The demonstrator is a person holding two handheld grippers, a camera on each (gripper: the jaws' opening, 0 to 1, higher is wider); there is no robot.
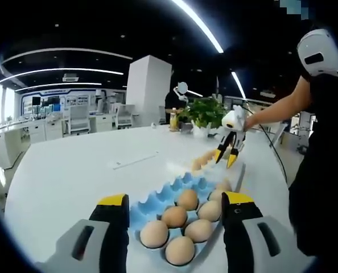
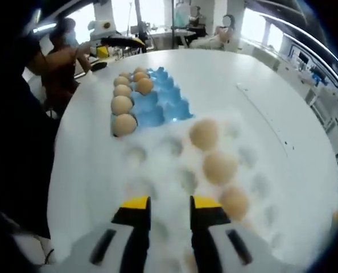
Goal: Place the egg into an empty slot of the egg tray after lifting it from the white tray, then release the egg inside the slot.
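In the left gripper view, the left gripper (image 1: pixel 176 207) hovered with jaws wide apart, empty, over the blue moulded egg tray (image 1: pixel 157 202) of brown eggs (image 1: pixel 187 199). In the right gripper view, the right gripper (image 2: pixel 170 211) hung slightly open and empty above the white tray (image 2: pixel 157 165), three brown eggs (image 2: pixel 219 167) lying to its right.

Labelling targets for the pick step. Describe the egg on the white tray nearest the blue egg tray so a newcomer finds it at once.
On the round white table, find the white moulded tray lying next to the blue egg tray. Three brown eggs sit on it in a slanting line. The target brown egg is the end one closest to the blue tray, farthest from the right gripper.
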